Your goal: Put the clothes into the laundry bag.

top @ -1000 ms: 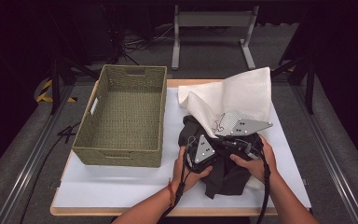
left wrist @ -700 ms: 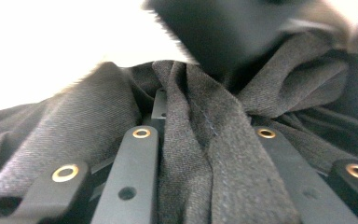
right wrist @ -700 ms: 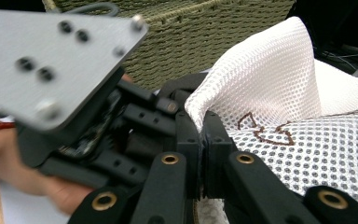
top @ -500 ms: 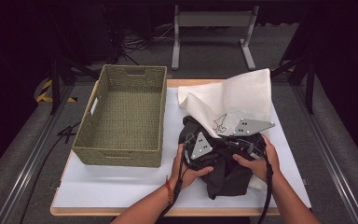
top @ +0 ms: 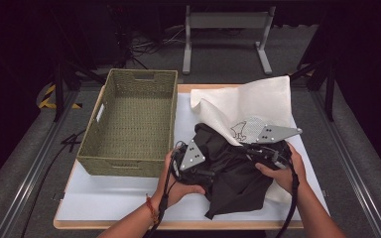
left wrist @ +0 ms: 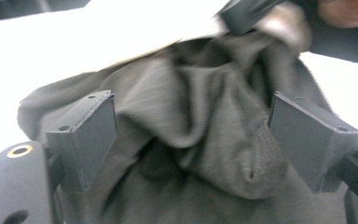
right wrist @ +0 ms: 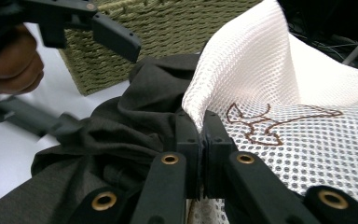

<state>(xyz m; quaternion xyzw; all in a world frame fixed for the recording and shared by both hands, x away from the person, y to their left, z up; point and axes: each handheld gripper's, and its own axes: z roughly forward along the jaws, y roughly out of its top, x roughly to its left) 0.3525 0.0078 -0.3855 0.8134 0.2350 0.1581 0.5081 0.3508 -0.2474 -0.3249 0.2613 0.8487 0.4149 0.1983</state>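
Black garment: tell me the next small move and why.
Probably close the left gripper on a fresh fold of the black garment and push it toward the white mesh bag; its jaws have just opened around loose cloth, while the right gripper pinches the bag's edge.

**White-topped table, three things on it**

A wooden-edged table (top: pixel 129 198) carries a white sheet over its top; a woven green basket (top: pixel 129 129) stands on the left half; a white mesh bag (top: pixel 258 106) lies at the right rear; dark cloth (top: pixel 233 173) is bunched in front of the bag, partly against it.
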